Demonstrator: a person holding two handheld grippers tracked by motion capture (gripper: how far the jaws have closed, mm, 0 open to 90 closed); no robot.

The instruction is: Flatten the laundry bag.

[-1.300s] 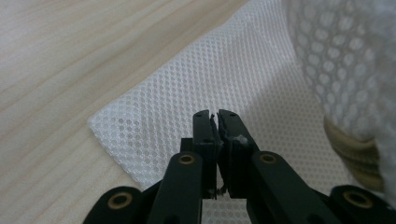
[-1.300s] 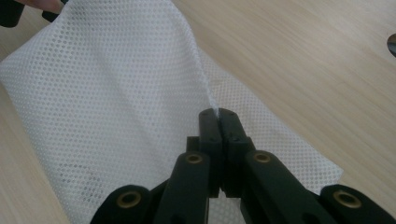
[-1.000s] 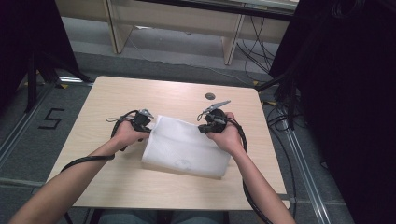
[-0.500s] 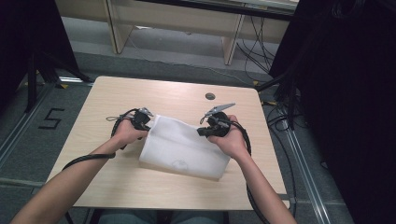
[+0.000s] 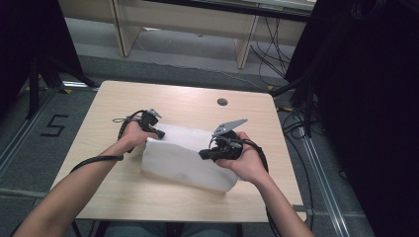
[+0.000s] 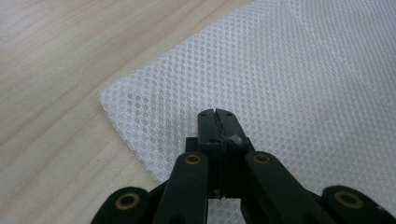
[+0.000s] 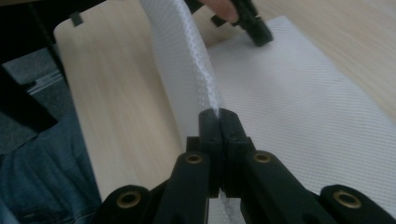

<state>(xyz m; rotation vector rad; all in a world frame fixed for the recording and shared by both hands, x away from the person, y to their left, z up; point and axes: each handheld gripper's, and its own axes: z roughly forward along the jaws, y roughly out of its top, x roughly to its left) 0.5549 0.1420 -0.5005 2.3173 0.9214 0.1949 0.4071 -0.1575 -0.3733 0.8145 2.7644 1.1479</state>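
While the white mesh cloth (image 5: 185, 157) is being folded, both tools are clamped on it.

Cloth: lies mid-table, centre of the high view, on the pale wooden table (image 5: 118, 197); its right part is lifted and curled over toward the left.

Left gripper (image 5: 159, 133): at the cloth's upper-left corner in the high view; in its own view the jaws are pressed together with the mesh corner under them (image 6: 218, 122), low against the table.

Right gripper (image 5: 203, 154): jaws closed on a raised edge of the cloth; in its own view the pinched mesh (image 7: 187, 65) rises from the jaw tips (image 7: 219, 116) as a twisted band toward the upper middle of the frame.

Change: a second ago the right gripper sat at the cloth's upper-right corner; now it is lower and further left in the high view, over the middle of the cloth, with the edge drawn along. Left gripper has barely shifted.

Meaning: by my reading, the fold is under way, the left side acting as anchor while the right side carries its edge across; the edges are not yet matched or laid flat.

Hole: small dark grommet (image 5: 222, 101) in the table, upper right, well apart from the cloth.
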